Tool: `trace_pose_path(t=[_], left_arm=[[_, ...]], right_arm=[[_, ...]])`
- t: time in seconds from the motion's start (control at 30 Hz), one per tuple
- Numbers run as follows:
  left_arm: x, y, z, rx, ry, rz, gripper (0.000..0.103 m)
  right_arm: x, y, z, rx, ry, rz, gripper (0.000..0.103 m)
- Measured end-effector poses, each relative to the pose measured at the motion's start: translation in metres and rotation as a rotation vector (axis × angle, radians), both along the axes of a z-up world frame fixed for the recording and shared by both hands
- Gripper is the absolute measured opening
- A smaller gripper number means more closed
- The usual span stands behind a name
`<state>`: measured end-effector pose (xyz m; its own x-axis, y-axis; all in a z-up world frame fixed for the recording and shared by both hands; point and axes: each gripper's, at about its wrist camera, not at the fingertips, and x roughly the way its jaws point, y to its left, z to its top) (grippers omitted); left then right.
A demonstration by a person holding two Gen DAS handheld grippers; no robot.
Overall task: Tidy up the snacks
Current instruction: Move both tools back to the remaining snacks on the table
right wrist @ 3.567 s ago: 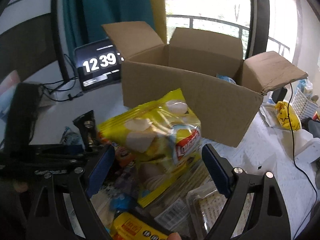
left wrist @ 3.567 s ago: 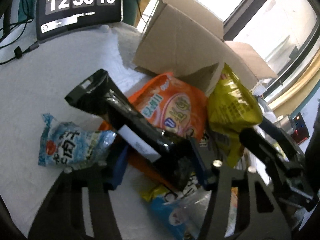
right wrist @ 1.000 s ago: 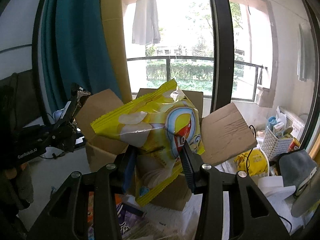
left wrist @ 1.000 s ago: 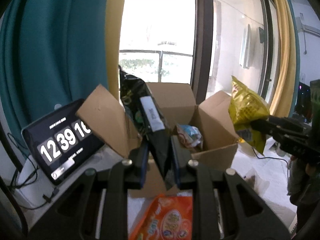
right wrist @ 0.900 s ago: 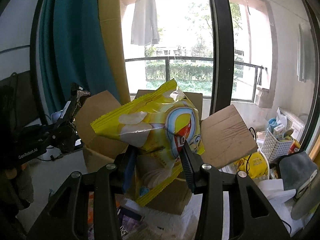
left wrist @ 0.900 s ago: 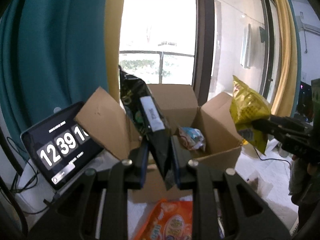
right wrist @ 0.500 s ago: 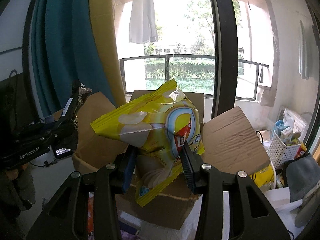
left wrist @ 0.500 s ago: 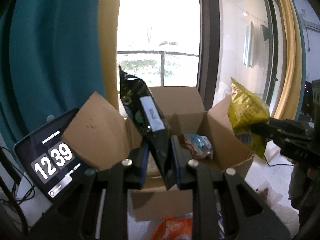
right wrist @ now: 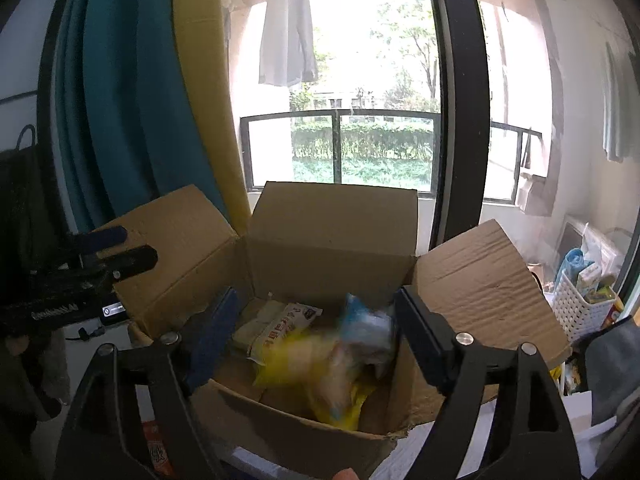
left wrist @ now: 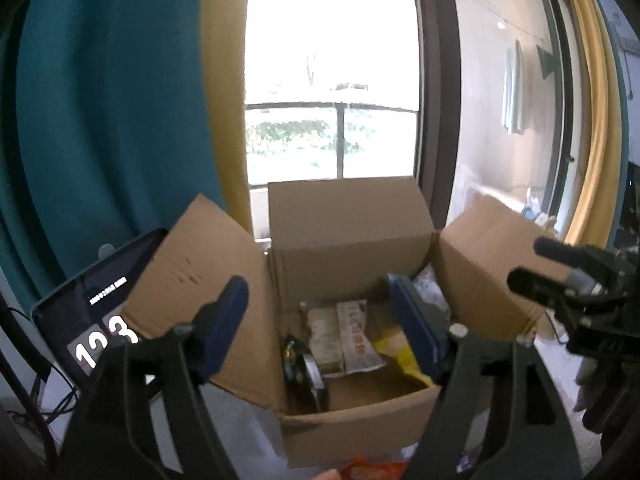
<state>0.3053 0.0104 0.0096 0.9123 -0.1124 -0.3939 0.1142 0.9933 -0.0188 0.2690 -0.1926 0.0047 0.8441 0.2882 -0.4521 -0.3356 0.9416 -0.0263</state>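
Both of your tools hang over the open brown cardboard box (left wrist: 352,232), and every snack sits inside it, below and beyond the tips. The black snack bag (left wrist: 302,372) lies at the box's near left, long axis running away from you. The yellow chip bag (right wrist: 304,360) is a blur at the box's middle, tilted toward its near right corner. Your left tool (left wrist: 320,320) is opening, nothing between its jaws. Your right tool (right wrist: 314,328) is opening too, gripping nothing.
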Motion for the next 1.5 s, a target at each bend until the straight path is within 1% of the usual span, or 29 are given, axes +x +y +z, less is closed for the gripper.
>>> trace_pose_path(t=[0.27, 0.8, 1.23, 1.5], left_arm=[[-0.019, 0.007, 0.001, -0.017, -0.009, 0.022, 0.076], [-0.071, 0.020, 0.003, -0.071, -0.019, 0.039, 0.077], [-0.108, 0.021, -0.011, -0.088, 0.017, 0.037, 0.078], [-0.129, 0.011, -0.028, -0.096, 0.082, 0.026, 0.078]], right_arm=[[-0.009, -0.004, 0.002, -0.002, 0.017, -0.019, 0.083], [-0.058, -0.013, 0.010, -0.006, 0.007, -0.049, 0.083], [-0.098, -0.032, 0.002, -0.003, 0.023, -0.094, 0.083], [-0.122, -0.050, 0.000, 0.012, 0.026, -0.124, 0.083]])
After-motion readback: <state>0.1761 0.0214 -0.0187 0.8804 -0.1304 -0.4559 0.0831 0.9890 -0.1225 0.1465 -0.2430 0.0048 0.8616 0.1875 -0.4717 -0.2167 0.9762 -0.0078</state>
